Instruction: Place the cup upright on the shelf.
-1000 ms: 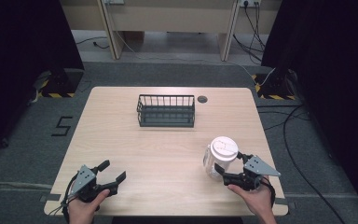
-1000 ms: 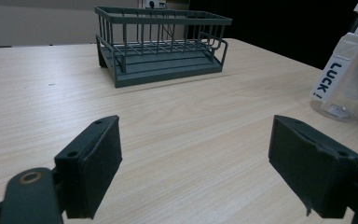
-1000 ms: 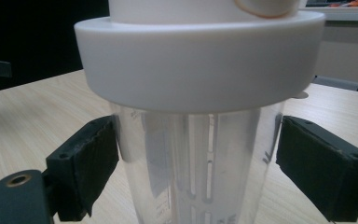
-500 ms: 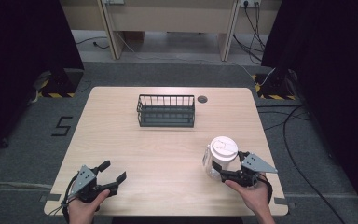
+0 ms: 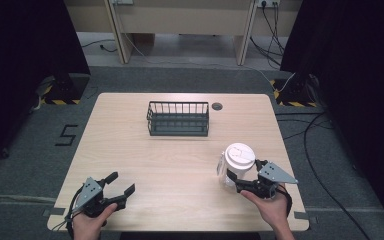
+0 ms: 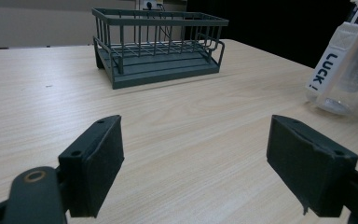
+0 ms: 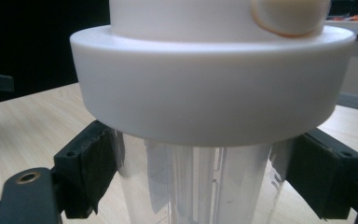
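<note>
My right gripper (image 5: 236, 181) pinches the clear cup (image 5: 232, 167) under its white lid (image 7: 212, 74), near the table's (image 5: 180, 165) right edge; my left gripper (image 5: 122, 185) rests spread wide over bare wood.

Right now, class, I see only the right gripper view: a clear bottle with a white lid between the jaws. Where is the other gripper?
Observer: The left gripper is by the table's near left corner, jaws open, empty.
Operator: Is any container nearby?
Observer: An empty dark wire basket stands at the far middle.
Operator: Any print on the bottle?
Observer: Its label reads LUCK.
</note>
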